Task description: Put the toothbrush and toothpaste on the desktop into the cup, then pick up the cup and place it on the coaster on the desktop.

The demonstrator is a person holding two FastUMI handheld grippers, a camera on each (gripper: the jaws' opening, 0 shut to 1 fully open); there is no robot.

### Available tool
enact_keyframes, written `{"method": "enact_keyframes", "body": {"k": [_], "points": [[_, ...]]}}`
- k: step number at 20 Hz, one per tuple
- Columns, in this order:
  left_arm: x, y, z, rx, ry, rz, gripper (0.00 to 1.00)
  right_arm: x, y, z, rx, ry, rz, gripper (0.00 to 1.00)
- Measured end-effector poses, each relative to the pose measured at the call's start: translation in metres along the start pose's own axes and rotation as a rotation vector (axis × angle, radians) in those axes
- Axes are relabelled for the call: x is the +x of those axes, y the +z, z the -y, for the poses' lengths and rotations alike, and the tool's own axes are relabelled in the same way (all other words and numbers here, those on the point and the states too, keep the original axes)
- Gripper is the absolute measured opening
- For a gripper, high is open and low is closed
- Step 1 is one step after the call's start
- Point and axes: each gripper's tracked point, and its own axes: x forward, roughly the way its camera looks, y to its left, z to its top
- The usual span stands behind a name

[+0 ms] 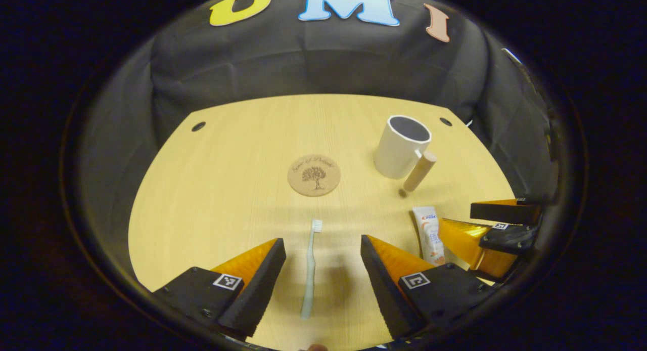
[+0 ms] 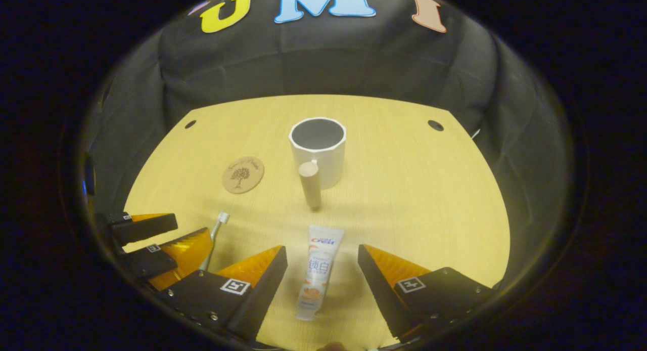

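Both claws gape wide, holding nothing: the left gripper (image 1: 322,270) straddles the toothbrush (image 1: 310,270) at lower centre — light, stiff, best pinched mid-handle. The right gripper (image 2: 322,277) brackets the soft, slippery toothpaste (image 2: 318,272) — the cup (image 2: 318,151) stands mid-frame.

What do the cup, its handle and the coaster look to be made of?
Cup: likely glazed ceramic, smooth matte white walls. Handle: apparently unfinished wood, a pale tan peg. Coaster: probably cork or wood, a flat brown disc with a dark tree print.

"Crest" on the toothpaste (image 2: 317,270)
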Motion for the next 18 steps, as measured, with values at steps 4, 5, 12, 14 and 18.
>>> {"method": "enact_keyframes", "body": {"k": [4, 5, 12, 14, 18], "points": [[0.01, -0.017, -0.003, -0.013, -0.005, -0.109, 0.99, 0.01, -0.005, -0.002, 0.03, 0.011, -0.073, 0.9], [0.013, -0.023, -0.003, -0.018, -0.008, -0.137, 0.95, 0.014, -0.008, -0.003, 0.036, 0.014, -0.089, 0.91], [0.025, -0.052, -0.004, -0.015, -0.055, -0.34, 0.99, 0.03, -0.019, -0.011, 0.047, 0.037, -0.183, 0.92], [0.025, -0.059, -0.002, -0.023, -0.081, -0.396, 0.98, 0.032, -0.025, -0.012, 0.052, 0.044, -0.225, 0.91], [0.03, -0.062, -0.005, -0.006, -0.074, -0.448, 0.98, 0.04, -0.029, -0.013, 0.05, 0.046, -0.262, 0.93]]}}
